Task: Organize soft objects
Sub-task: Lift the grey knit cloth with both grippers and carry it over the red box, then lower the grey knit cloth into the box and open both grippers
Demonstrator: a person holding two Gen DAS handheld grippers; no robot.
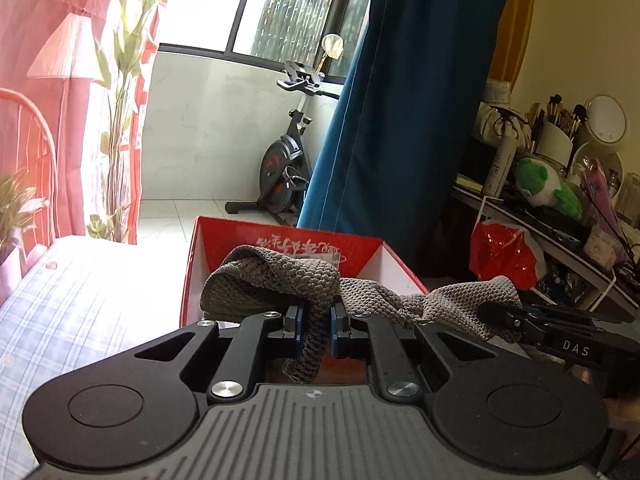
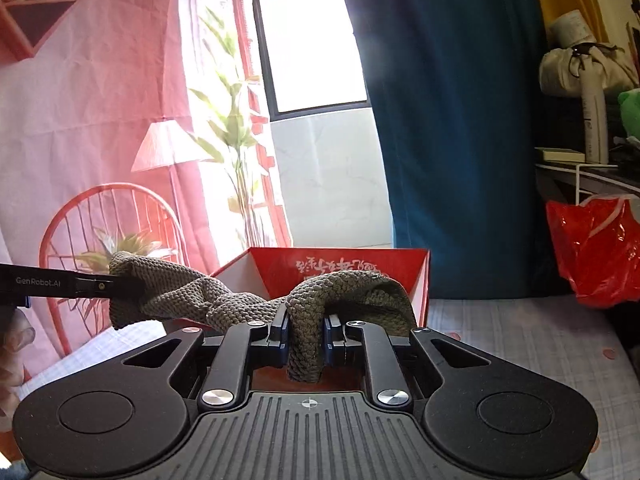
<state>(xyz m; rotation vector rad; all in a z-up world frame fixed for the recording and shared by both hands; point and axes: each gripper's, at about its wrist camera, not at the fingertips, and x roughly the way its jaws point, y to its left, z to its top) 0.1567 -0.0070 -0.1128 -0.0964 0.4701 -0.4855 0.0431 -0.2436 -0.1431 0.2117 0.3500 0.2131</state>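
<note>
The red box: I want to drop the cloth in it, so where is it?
In both wrist views the red box stands open on the checked bed, just behind the grey knitted cloth.

Bed with pale checked sheet [image 1: 72, 304], open red cardboard box [image 1: 280, 242] standing on it

Home bedrm: bed [image 1: 80, 300], exercise bike [image 1: 284, 168], makeup shelf [image 1: 560, 232].

Grey-brown cloth [image 1: 276, 280]: coarse matt knit. Red box [image 1: 280, 242]: smooth cardboard. Left hand-held gripper [image 1: 314, 328]: matt black plastic, shiny metal screws. Red bag [image 1: 504, 258]: glossy plastic.
</note>
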